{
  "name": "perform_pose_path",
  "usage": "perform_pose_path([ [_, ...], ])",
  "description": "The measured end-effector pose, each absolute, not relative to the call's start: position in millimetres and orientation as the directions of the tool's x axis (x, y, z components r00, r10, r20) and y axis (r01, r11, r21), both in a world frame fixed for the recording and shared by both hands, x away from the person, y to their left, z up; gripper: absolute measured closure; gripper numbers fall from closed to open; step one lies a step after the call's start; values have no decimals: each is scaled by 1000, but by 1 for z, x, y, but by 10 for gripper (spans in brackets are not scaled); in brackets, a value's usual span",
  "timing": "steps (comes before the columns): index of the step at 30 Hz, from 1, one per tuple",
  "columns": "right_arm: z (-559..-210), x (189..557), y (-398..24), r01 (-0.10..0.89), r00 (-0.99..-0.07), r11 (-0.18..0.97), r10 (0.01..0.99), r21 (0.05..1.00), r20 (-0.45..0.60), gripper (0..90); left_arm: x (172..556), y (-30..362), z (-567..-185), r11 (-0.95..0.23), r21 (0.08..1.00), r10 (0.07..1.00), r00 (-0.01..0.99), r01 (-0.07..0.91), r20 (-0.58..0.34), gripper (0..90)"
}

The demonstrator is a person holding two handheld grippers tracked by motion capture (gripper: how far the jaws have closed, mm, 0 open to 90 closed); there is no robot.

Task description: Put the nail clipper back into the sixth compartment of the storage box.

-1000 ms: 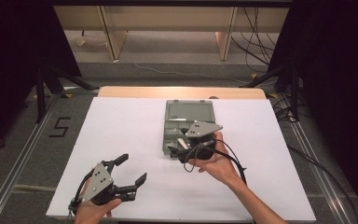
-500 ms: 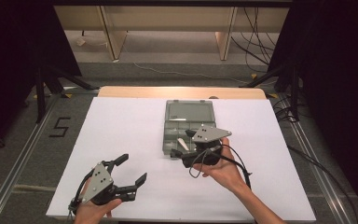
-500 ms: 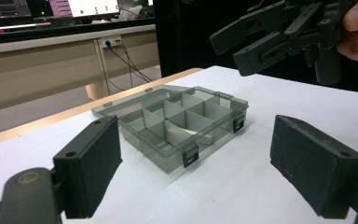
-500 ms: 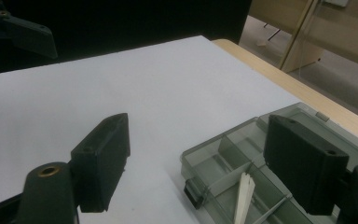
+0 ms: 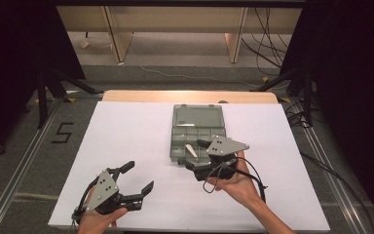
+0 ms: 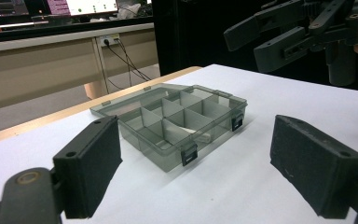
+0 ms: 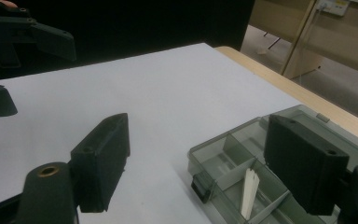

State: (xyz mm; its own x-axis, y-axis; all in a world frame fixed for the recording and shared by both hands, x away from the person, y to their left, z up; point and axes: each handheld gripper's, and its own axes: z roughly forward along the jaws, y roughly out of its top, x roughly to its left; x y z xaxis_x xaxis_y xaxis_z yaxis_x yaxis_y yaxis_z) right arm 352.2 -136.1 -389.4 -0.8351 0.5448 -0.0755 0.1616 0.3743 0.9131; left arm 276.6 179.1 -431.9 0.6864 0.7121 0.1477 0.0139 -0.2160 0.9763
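Right now you are hovering the right gripper with jaws wide and empty at the near edge of the compartment box, which is lying open mid-worktop with a white strip in a near cell. Your left gripper is idling, also wide, well apart. Descending carelessly risks catching a divider and shoving the unbraced box.

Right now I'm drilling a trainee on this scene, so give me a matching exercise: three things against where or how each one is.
Things:
1. left gripper
2. right gripper
3. white strip

Places or states:
A. lying in a compartment of the organizer box
B. open, at the box's near edge
C. open, near the table's front left

Pairs: 1-C, 2-B, 3-A
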Motion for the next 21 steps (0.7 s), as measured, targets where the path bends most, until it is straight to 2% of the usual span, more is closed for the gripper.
perform_pose_path([
  [21,-396,336,-158,133,-825,300,561,945,-62,235,278,179,-432,-228,974,708,688,13,157,158],
])
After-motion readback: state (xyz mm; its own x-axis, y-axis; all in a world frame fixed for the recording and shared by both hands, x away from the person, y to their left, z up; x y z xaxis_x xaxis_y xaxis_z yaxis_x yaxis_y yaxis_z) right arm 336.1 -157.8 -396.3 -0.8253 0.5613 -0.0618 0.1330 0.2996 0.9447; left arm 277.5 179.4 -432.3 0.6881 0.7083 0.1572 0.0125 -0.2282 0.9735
